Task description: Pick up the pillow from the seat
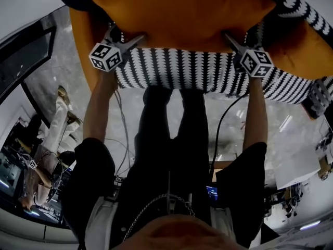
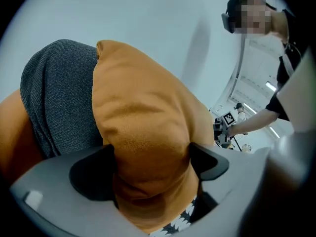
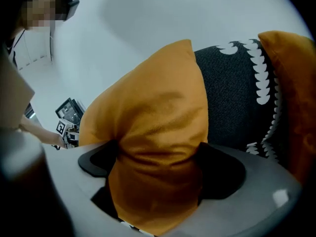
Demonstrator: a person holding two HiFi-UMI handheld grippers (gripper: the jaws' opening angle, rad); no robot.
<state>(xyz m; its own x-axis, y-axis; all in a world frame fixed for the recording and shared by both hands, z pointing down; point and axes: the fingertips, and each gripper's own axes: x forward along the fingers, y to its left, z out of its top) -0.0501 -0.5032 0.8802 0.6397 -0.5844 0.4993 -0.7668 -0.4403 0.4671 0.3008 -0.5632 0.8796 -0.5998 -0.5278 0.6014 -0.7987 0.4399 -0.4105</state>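
Nearest the head camera, at the bottom edge, a dark-clad torso [image 1: 156, 155] with a chain [image 1: 151, 203] across it, cut off low down and blurred. Above that, two bare forearms [image 1: 99, 108] reaching up the frame.

Next, the left gripper [image 1: 130, 41], clenched on the near edge of the orange pillow [image 1: 182, 14], fabric bunched and pinched narrow between the pads. Further right on that same edge, the right gripper [image 1: 235, 45], clamped the same way. Fingertips [image 2: 210, 162] lost under the pillow in the head view; seen plainly only in the two gripper views, pressed into the cloth on either side.

Pillow at top centre of the head view, lying across the seat [image 1: 83, 40], far edge cut off by the frame. Whether resting on the seat or just clear of it, impossible to tell. Beneath it, a black-and-white patterned cover [image 1: 208, 74], draped over the front of that orange seat, bare orange showing only at left and right. Behind the pillow in the left gripper view, a grey knitted cushion [image 2: 59, 93], half hidden.

Below the seat, pale marbled floor [image 1: 291, 134] with cables [image 1: 120, 124] trailing over it. At lower left, another person [image 1: 52, 139] in light trousers, small and warped by the lens. Beyond, in both gripper views, a plain pale wall [image 2: 148, 19]
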